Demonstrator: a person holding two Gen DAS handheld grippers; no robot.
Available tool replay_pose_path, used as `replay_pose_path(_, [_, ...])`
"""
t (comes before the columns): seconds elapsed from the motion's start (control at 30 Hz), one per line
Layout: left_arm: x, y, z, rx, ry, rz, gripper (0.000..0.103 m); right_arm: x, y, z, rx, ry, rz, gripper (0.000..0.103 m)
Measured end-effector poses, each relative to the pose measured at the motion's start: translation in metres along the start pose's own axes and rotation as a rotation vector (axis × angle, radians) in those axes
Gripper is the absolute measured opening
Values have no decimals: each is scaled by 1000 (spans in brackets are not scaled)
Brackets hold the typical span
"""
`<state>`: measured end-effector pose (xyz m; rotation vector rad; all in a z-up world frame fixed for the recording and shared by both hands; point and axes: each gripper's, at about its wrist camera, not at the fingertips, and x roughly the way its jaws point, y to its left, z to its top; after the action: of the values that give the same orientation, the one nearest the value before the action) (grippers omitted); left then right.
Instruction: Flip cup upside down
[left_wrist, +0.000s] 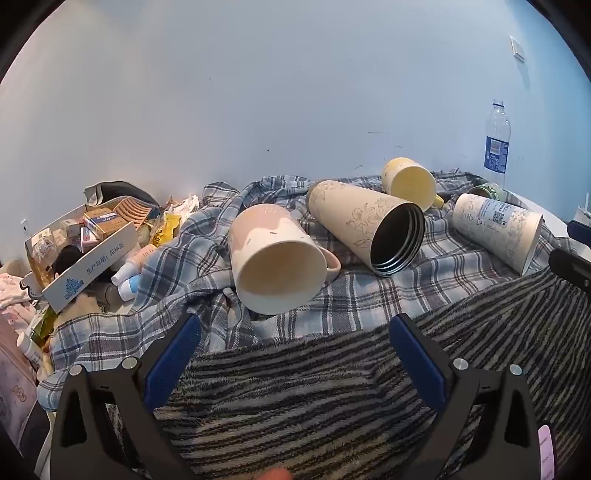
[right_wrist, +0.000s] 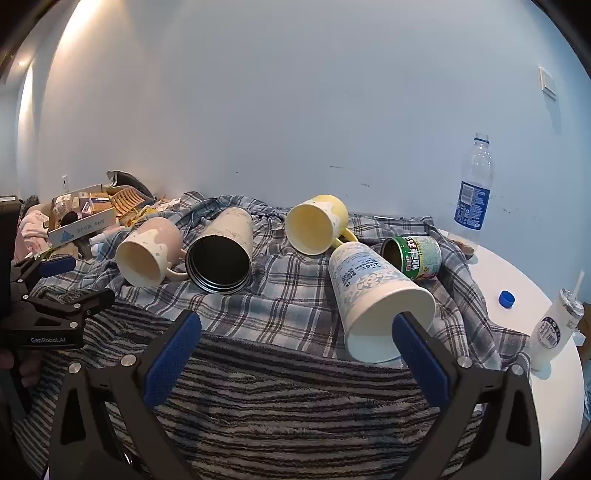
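Note:
Several cups lie on their sides on a plaid cloth (left_wrist: 351, 295), mouths toward me. A pink mug (left_wrist: 273, 254) lies just ahead of my open, empty left gripper (left_wrist: 295, 332); it also shows in the right wrist view (right_wrist: 147, 254). Beside it lie a beige steel tumbler (left_wrist: 369, 225) (right_wrist: 221, 254), a yellow mug (left_wrist: 410, 182) (right_wrist: 317, 223) and a white paper cup (left_wrist: 498, 229) (right_wrist: 380, 306). My right gripper (right_wrist: 297, 328) is open and empty, its right finger (right_wrist: 421, 350) in front of the paper cup's mouth. The left gripper shows in the right wrist view (right_wrist: 55, 295).
A striped fuzzy blanket (right_wrist: 295, 398) covers the near side. A green can (right_wrist: 417, 256) lies by the paper cup. A water bottle (right_wrist: 472, 192), blue cap (right_wrist: 506, 298) and white drink bottle (right_wrist: 554, 328) stand on the white table (right_wrist: 524, 273). A cluttered cardboard box (left_wrist: 85, 243) sits at left.

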<state>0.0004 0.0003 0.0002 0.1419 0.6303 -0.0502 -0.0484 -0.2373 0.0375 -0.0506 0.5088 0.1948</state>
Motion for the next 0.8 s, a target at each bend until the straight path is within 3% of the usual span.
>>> replay_pose_path(0.07, [-2,0,-1,1,-33,7,103,0,0,0,-1,-6,0,103])
replay_pose_path(0.8, [-5,0,-2,13,-33,14,103,6,-1,-2,8,22,13,103])
